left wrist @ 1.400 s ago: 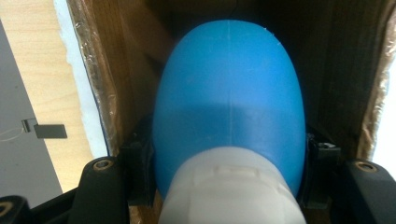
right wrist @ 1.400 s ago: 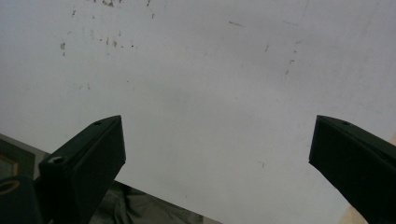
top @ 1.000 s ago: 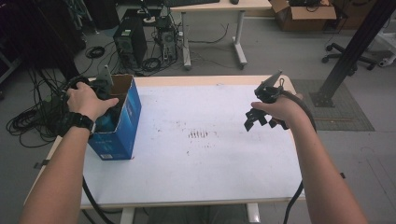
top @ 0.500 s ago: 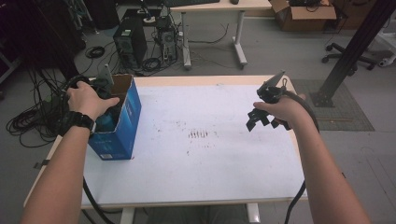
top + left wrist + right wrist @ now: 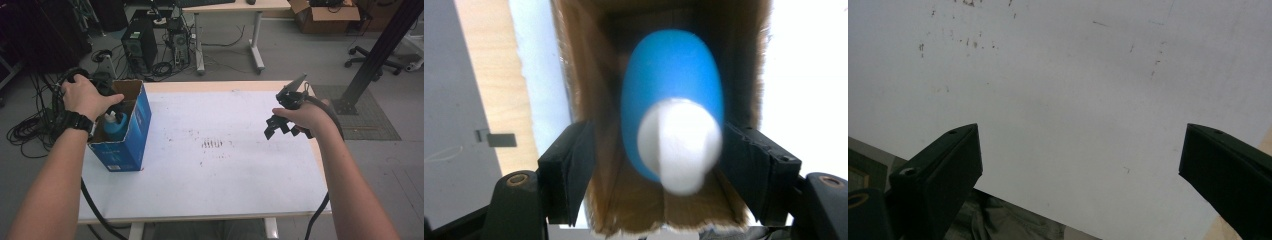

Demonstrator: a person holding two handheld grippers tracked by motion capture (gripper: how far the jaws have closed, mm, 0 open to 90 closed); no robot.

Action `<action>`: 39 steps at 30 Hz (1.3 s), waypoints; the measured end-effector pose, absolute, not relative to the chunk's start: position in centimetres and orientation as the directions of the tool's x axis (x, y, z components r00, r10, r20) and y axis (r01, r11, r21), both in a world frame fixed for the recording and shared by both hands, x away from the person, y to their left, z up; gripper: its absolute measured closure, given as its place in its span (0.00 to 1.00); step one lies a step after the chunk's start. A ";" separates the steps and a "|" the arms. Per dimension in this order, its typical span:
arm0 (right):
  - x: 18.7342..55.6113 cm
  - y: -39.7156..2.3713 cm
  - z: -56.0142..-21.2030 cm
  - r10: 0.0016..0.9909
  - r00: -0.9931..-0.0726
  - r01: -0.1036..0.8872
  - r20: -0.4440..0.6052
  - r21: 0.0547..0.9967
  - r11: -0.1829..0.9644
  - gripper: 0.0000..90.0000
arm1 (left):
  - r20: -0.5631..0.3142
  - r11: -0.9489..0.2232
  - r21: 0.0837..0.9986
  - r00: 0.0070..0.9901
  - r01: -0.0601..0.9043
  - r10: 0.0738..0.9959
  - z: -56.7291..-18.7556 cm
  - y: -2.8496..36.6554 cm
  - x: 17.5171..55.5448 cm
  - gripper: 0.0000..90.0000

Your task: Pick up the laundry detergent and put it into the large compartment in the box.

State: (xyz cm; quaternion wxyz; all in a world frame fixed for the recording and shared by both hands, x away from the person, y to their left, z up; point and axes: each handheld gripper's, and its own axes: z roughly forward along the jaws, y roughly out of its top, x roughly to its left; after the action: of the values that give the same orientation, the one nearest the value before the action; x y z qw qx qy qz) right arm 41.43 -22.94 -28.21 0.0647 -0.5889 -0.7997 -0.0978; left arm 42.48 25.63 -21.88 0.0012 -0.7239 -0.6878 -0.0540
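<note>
A blue cardboard box (image 5: 125,145) stands open-topped at the table's left edge. Inside it stands a blue bottle (image 5: 114,125) with a white cap (image 5: 679,145). My left hand (image 5: 87,97) holds the left gripper (image 5: 659,150) just over the box mouth. It is open, and its jaws stand either side of the bottle without clearly touching it. The brown inner walls of the box (image 5: 584,75) frame the bottle (image 5: 674,85). Over the right part of the white table (image 5: 225,175), my right gripper (image 5: 277,125) hovers open with nothing between its jaws (image 5: 1083,135).
Small dark marks (image 5: 212,144) dot the table's middle. Beyond the far edge are computer towers (image 5: 135,45), another desk and a cardboard box (image 5: 325,7). Coiled cables (image 5: 30,125) lie on the floor at left. A black post (image 5: 380,50) stands at right.
The right gripper has drifted slightly right and toward me. The left hand has stayed over the box.
</note>
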 end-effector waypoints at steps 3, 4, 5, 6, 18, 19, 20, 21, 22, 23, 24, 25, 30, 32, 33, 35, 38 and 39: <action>41.3 -22.9 -28.1 0.930 -0.296 0.955 0.218 0.082 0.285 0.04 | 0.084 -0.061 0.087 0.054 0.994 0.995 -20.9 25.3 42.3 0.33; 41.2 -23.0 -28.1 0.930 -0.297 0.955 0.216 0.083 0.286 0.04 | 0.084 -0.066 0.096 0.058 0.993 0.995 -20.1 24.8 42.1 0.33; 41.1 -23.0 -28.1 0.930 -0.297 0.955 0.217 0.082 0.286 0.04 | 0.086 -0.072 0.103 0.063 0.992 0.994 -19.7 24.5 42.1 0.31; 41.1 -23.1 -28.1 0.930 -0.296 0.955 0.218 0.082 0.285 0.04 | 0.089 -0.082 0.107 0.073 0.991 0.993 -19.4 24.0 42.0 0.31; 40.5 -23.2 -27.7 0.925 -0.303 0.953 0.230 0.096 0.288 0.04 | 0.054 -0.189 0.099 0.184 0.977 0.981 -18.6 17.5 41.0 0.24; 40.4 -23.1 -27.6 0.923 -0.306 0.952 0.232 0.102 0.290 0.04 | 0.053 -0.196 0.101 0.192 0.975 0.980 -18.6 17.0 40.8 0.23; 40.4 -23.0 -27.5 0.923 -0.308 0.951 0.231 0.104 0.291 0.04 | 0.048 -0.201 0.100 0.197 0.974 0.979 -18.7 16.4 40.6 0.22; 40.4 -23.0 -27.5 0.923 -0.308 0.951 0.231 0.104 0.291 0.04 | 0.048 -0.201 0.100 0.197 0.974 0.979 -18.7 16.4 40.6 0.22; 40.1 -22.9 -27.5 0.922 -0.309 0.951 0.235 0.104 0.292 0.04 | 0.045 -0.211 0.095 0.207 0.973 0.977 -18.7 15.8 40.5 0.21; 40.0 -22.8 -27.4 0.921 -0.310 0.950 0.237 0.105 0.293 0.04 | 0.026 -0.222 0.098 0.221 0.970 0.975 -18.8 14.9 40.2 0.21; 39.9 -22.8 -27.4 0.920 -0.314 0.949 0.236 0.106 0.297 0.04 | 0.026 -0.222 0.098 0.221 0.970 0.975 -18.8 14.9 40.2 0.21; 39.8 -22.8 -27.4 0.919 -0.315 0.949 0.237 0.107 0.298 0.04 | 0.023 -0.234 0.091 0.233 0.968 0.972 -19.0 14.0 39.9 0.20; 39.2 -23.1 -27.2 0.917 -0.319 0.947 0.240 0.121 0.298 0.04 | 0.018 -0.258 0.088 0.257 0.962 0.966 -19.5 12.7 39.5 0.16; 39.1 -23.3 -27.2 0.919 -0.312 0.949 0.242 0.119 0.291 0.04 | 0.008 -0.273 0.076 0.273 0.959 0.962 -20.1 11.7 39.2 0.16; 39.0 -23.4 -27.2 0.918 -0.312 0.949 0.245 0.120 0.291 0.04 | 0.000 -0.277 0.073 0.278 0.958 0.961 -20.2 11.4 39.2 0.15; 38.8 -23.7 -27.1 0.917 -0.313 0.949 0.245 0.125 0.291 0.04 | -0.008 -0.281 0.073 0.282 0.957 0.959 -20.5 10.9 39.1 0.12; 38.7 -23.9 -27.1 0.919 -0.310 0.950 0.245 0.128 0.286 0.04 | -0.009 -0.284 0.074 0.286 0.956 0.958 -20.9 10.2 39.1 0.07; 38.6 -24.0 -27.1 0.917 -0.311 0.949 0.248 0.131 0.287 0.04 | -0.011 -0.289 0.072 0.291 0.955 0.957 -21.0 10.0 39.1 0.07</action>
State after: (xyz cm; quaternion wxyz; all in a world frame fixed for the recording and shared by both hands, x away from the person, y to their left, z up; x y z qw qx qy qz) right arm 38.56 -24.04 -27.06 0.0619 -0.5835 -0.7997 -0.1273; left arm 39.10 10.01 -20.97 -0.0322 -0.8026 -0.5953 -0.0170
